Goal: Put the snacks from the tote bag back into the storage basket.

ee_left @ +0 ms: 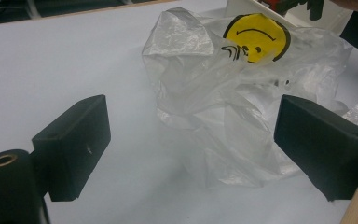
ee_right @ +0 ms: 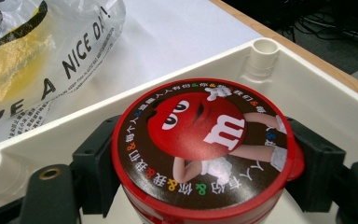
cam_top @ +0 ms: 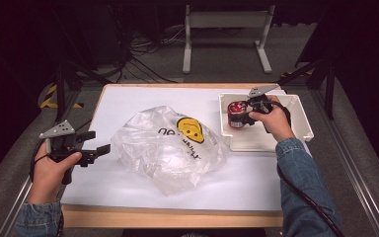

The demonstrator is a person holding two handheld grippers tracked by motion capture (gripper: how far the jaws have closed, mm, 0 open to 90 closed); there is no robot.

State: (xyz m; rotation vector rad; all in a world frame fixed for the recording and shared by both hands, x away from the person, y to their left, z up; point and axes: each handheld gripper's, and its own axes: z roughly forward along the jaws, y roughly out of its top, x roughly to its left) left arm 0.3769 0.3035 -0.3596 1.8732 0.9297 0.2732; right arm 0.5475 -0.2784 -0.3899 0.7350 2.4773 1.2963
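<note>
- Right gripper [ee_right: 200, 158] fingers [ee_right: 93, 163] are flanking the red candy tub [ee_right: 203, 144] at lower centre of its view, apparently pressing its sides for a lift.
- Tub is sitting upright inside the white bin [cam_top: 301, 116], right of the high view.
- Left gripper [ee_left: 191, 144] fingers [ee_left: 74, 140] are standing wide apart, holding nothing, facing the plastic bag [cam_top: 170, 145] mid-surface [cam_top: 118, 98], probably to open it.

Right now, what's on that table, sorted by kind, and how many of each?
Plastic bag: 1
White bin: 1
Red candy tub, in the bin between the right gripper's jaws: 1
Total: 3
</note>
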